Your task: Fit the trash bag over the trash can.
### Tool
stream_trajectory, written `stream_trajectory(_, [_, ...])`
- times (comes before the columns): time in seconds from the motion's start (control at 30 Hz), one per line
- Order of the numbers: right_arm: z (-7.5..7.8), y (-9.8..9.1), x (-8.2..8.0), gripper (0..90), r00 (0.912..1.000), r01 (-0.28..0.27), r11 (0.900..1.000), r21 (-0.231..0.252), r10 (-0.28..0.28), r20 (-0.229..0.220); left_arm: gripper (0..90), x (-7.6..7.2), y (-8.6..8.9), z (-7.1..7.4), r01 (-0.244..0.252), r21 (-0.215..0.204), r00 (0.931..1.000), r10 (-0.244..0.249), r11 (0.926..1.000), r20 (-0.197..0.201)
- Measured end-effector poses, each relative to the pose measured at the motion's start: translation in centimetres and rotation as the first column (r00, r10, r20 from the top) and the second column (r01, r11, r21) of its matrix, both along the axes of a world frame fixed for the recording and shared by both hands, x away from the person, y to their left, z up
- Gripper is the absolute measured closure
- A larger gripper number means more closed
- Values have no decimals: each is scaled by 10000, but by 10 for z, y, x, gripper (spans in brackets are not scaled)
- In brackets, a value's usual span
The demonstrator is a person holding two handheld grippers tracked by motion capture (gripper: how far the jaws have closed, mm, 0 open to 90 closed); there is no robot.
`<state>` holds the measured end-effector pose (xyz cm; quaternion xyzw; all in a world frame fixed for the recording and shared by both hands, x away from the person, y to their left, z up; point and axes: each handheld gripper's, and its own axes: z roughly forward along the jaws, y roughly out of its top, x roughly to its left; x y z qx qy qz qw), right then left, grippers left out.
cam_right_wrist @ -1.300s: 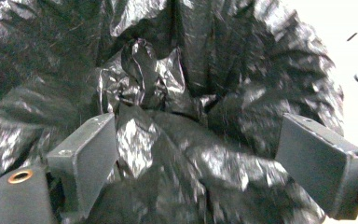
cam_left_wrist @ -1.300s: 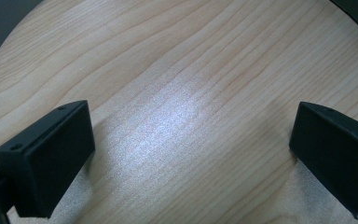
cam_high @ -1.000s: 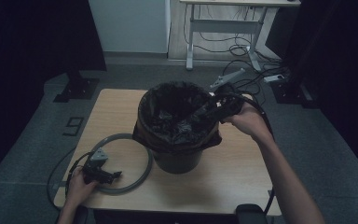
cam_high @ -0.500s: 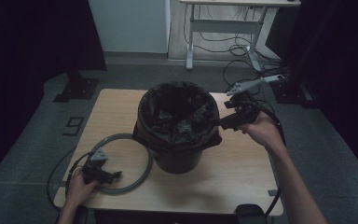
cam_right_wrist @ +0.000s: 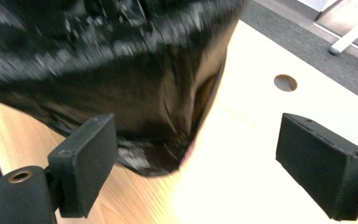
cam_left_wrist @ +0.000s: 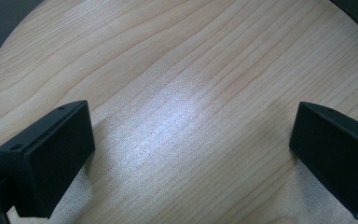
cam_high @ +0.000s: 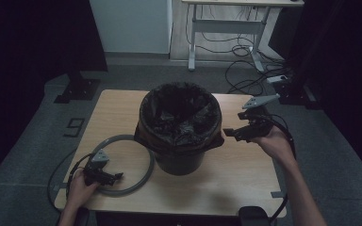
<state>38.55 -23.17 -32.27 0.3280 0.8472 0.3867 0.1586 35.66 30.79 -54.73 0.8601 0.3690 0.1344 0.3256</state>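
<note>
Right gripper (cam_high: 227, 133) withdrew beside bin (cam_high: 179, 157).

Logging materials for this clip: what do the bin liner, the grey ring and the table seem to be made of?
Bin liner: thin black plastic film, probably; it is glossy and crinkled, folded over the rim. Grey ring: looks like matte moulded plastic, though painted metal is possible. Table: pale wood or wood-look laminate, with visible grain and a soft sheen.

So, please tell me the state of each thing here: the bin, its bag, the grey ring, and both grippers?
Bin: upright on the table, lined.
Black bag: open, edge folded over the bin's rim.
Grey ring: flat on the table, off the bin.
Left gripper: open, empty, inside the ring.
Right gripper: open, empty, beside the bag.
</note>
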Motion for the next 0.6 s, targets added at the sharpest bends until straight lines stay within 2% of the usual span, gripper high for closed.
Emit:
stream_trajectory(0.17, [-15,-5,0,120,9999,137,9997,-186,-138,-28,0,0,0,0,2,0,10000,-2,10000,-1])
stream_trajectory(0.43, [-41,-12,-4,121,9994,328,9994,54,-327,-129,0,0,0,0,-20,-10,10000,20,10000,0])
stream_trajectory(0.6, [-63,-15,-4,121,9986,452,9988,201,-446,-296,0,-1,0,0,-90,-7,10000,90,10000,1])
